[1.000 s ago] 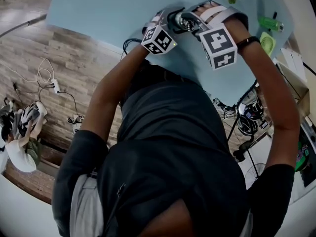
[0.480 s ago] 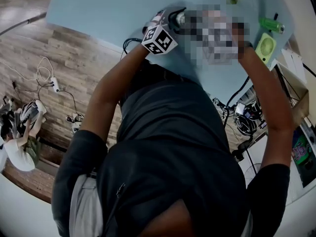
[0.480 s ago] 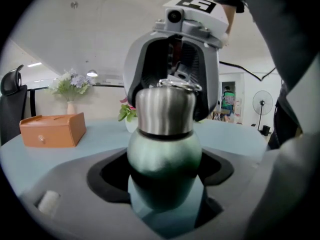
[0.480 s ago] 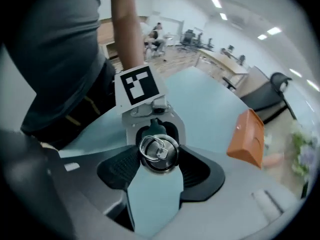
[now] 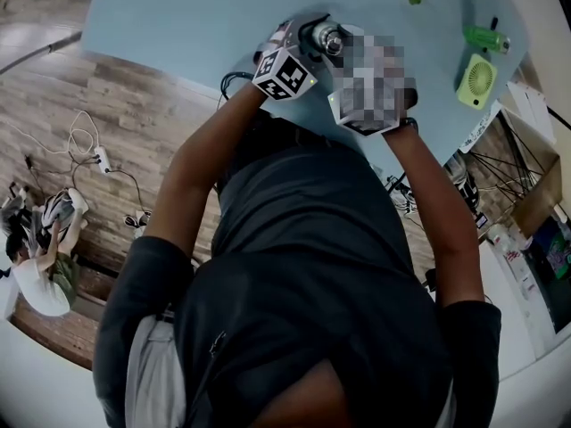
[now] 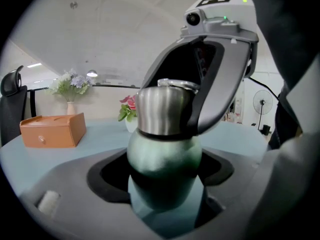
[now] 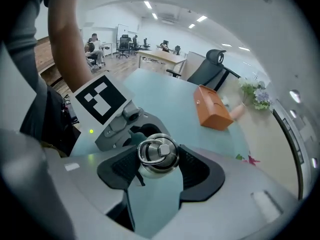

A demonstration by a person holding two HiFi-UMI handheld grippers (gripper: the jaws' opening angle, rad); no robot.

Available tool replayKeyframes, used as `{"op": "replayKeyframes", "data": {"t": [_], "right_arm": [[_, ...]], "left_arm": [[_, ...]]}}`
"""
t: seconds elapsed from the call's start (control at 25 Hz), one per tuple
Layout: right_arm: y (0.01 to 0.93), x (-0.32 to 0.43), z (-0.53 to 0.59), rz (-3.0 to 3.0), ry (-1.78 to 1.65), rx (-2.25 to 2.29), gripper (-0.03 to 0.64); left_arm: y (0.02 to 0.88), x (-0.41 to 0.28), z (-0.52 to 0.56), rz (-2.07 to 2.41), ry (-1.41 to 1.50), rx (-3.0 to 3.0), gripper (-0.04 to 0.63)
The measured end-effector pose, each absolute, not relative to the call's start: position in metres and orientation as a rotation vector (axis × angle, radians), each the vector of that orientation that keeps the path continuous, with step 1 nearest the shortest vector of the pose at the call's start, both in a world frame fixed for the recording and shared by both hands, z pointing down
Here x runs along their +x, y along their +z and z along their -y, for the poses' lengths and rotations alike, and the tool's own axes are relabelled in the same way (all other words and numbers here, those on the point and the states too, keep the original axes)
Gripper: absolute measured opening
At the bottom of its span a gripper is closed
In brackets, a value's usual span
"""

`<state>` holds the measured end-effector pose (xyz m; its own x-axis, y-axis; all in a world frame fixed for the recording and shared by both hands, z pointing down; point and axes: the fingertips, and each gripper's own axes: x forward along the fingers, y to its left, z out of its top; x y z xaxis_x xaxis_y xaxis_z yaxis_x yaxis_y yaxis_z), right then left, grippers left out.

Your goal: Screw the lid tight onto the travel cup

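My left tongs (image 6: 164, 165) clamp the cup (image 6: 162, 151) while my right tongs (image 7: 159, 165) pinch the lid (image 7: 158, 151), already seated on its mouth; final tightening turns likely remain.

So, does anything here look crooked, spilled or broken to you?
Nothing stands out. The green travel cup stands upright between the left gripper's jaws, its steel lid sits level in the right gripper's jaws, and no spill shows on the table.
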<state>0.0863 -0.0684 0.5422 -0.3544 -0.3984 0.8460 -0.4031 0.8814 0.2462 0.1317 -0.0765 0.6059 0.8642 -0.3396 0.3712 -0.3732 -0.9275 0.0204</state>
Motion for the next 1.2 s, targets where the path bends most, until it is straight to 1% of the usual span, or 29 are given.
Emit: {"op": "replayKeyframes", "data": {"t": [0.4,0.72,1.0,1.2], "right_arm": [[0.544,0.089,0.068,1.993,-0.011,0.573,0.241],[0.542,0.086,0.067,2.011,-0.032,0.586,0.241],[0.546,0.089,0.067,2.011,-0.010,0.560,0.242],[0.526,0.082,0.060,2.073,0.003,0.566,0.245]], "left_arm": [[0.608,0.134,0.077,0.536,0.577,2.947,0.431],[0.609,0.126,0.064,0.345,0.728,2.966,0.433],[0.604,0.095,0.062,0.352,0.832,2.984,0.432],[0.563,0.052,0.077,0.484,0.801,3.001,0.431]]}}
